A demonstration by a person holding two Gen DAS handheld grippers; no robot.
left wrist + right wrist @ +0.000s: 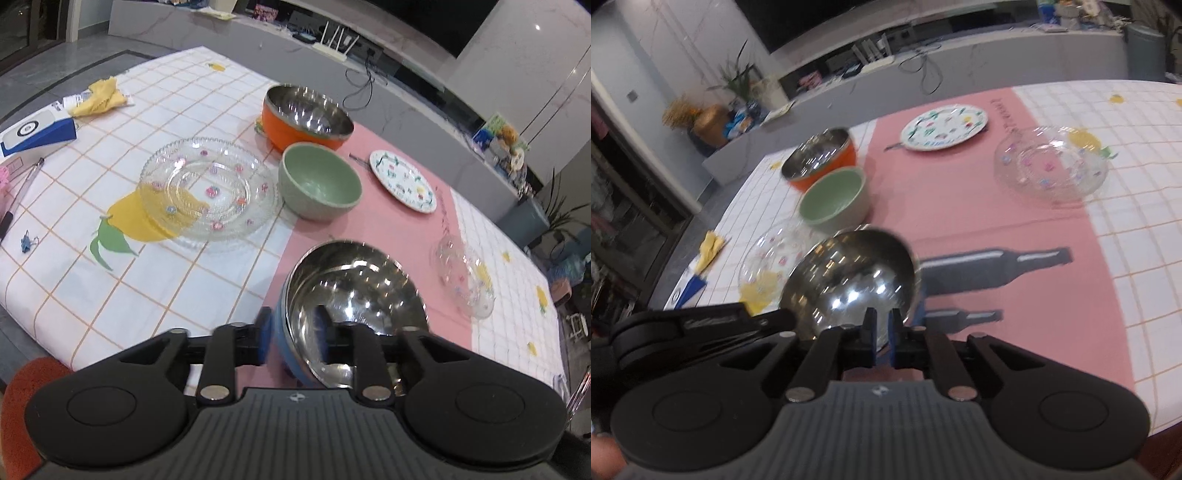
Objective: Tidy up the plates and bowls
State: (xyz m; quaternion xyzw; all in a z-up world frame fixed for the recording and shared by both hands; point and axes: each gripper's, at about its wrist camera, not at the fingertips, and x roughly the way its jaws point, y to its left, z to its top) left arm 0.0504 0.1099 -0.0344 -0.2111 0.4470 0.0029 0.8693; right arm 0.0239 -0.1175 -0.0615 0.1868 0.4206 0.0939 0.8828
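Left wrist view: the left gripper [291, 332] straddled the rim of the blue bowl [351, 291], one pad outside and one inside. Its jaws were parted and did not seem to press.
Right gripper [881, 326]: its jaws were almost together, apparently pinching the bowl's near rim. I judged that it bore the bowl alone.
Blue bowl: it sat tilted over the near end of the pink strip. Whether its base touched the cloth could not be told.
Risk, near: one pinch on a thin, slick steel rim could let the bowl swivel or slip and clatter down.
Risk, middle: the glass plate [208, 188] on the left and the glass dish [463, 280] on the right lay near. A swinging bowl could chip either one.
Risk, far: the green bowl [319, 181] stood just beside the orange bowl [306, 114] and the glass plate. A hard nesting move could shove it into either.
Painted plate [402, 181]: it was far right, well apart from the blue bowl, and in little danger.
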